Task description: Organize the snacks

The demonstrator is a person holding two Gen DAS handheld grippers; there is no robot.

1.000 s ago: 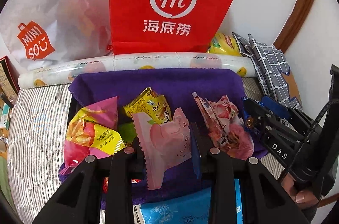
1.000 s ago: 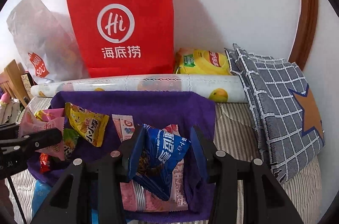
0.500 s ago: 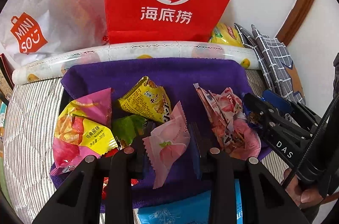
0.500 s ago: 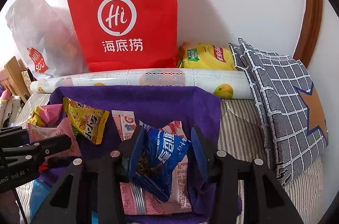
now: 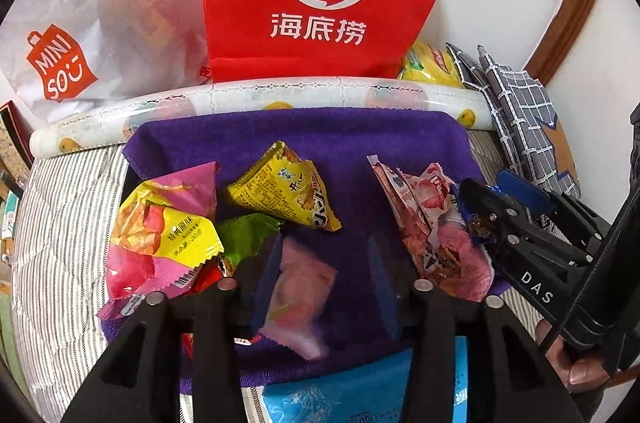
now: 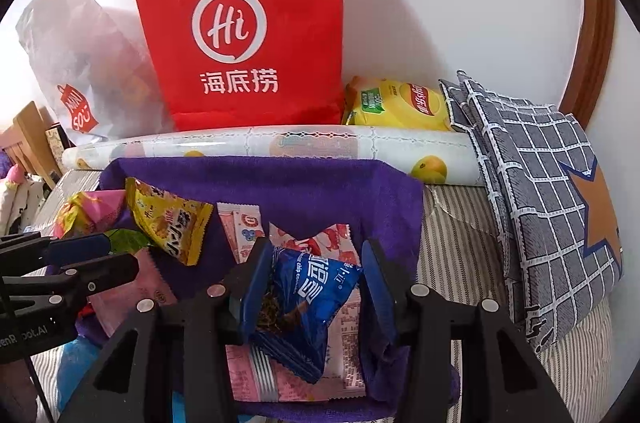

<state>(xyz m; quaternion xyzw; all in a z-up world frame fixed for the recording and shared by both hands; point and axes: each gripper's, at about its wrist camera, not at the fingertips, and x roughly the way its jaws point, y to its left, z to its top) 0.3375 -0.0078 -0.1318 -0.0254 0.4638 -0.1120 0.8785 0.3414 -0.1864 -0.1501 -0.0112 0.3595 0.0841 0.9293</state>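
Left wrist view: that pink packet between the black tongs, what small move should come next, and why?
Probably lift the left gripper straight up and away. Its jaws stand open, and the pink packet looks blurred, leaning against one side only with a gap on the other, over the purple cloth. It seems already let go.

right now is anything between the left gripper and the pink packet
Nothing visible does. The pink packet sits, blurred, inside the open left gripper, close to its left-hand finger, over the purple towel. The yellow packet lies beyond the fingertips, clear of it.
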